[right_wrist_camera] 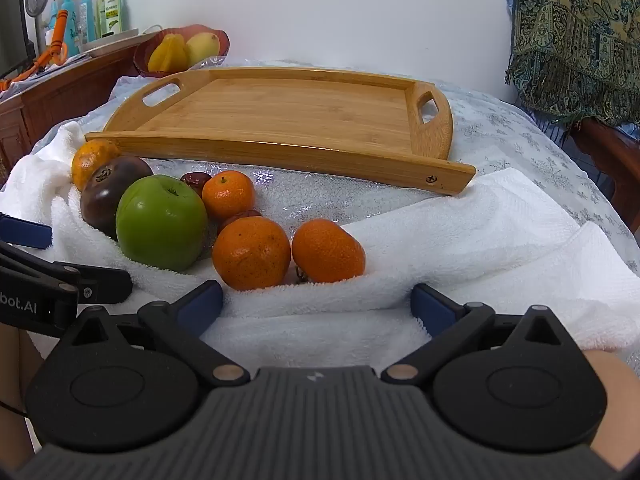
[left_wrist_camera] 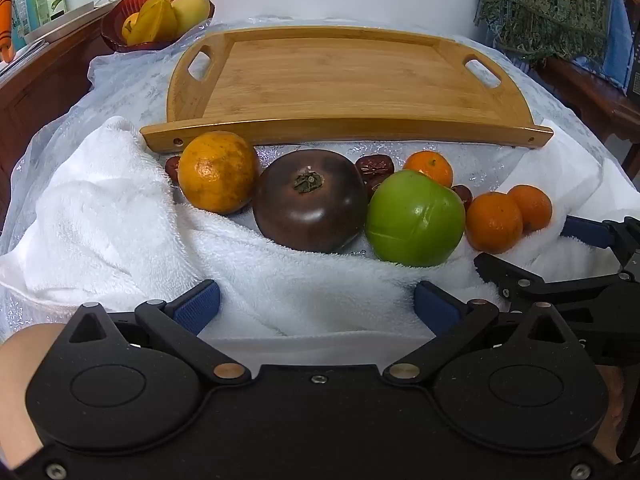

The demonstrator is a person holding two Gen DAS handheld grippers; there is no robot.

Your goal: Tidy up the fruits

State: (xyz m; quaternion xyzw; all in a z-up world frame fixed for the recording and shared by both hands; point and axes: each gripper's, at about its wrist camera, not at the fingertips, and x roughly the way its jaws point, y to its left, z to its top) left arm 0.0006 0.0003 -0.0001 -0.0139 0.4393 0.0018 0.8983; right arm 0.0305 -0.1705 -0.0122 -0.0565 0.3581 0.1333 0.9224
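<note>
Fruit lies in a row on a white towel (left_wrist_camera: 100, 216) before an empty bamboo tray (left_wrist_camera: 344, 80) (right_wrist_camera: 280, 116). From left: a large orange (left_wrist_camera: 218, 172) (right_wrist_camera: 90, 158), a dark purple tomato-like fruit (left_wrist_camera: 310, 200) (right_wrist_camera: 106, 196), a green apple (left_wrist_camera: 414, 220) (right_wrist_camera: 162, 222), small tangerines (left_wrist_camera: 494, 222) (right_wrist_camera: 251, 252) (right_wrist_camera: 328, 251) and dried red dates (left_wrist_camera: 374, 168). My left gripper (left_wrist_camera: 318, 306) stands open just short of the dark fruit and apple. The right gripper (right_wrist_camera: 318, 306) hangs open near the two front tangerines. Nothing is between either pair of fingers.
A red bowl (left_wrist_camera: 120, 20) (right_wrist_camera: 144, 54) with yellow star fruit and mango stands at the back left beside bottles (right_wrist_camera: 100, 12) on a wooden sideboard. A patterned cloth (right_wrist_camera: 576, 40) hangs at the right over dark wooden furniture. The table wears a lace-printed cover (right_wrist_camera: 512, 136).
</note>
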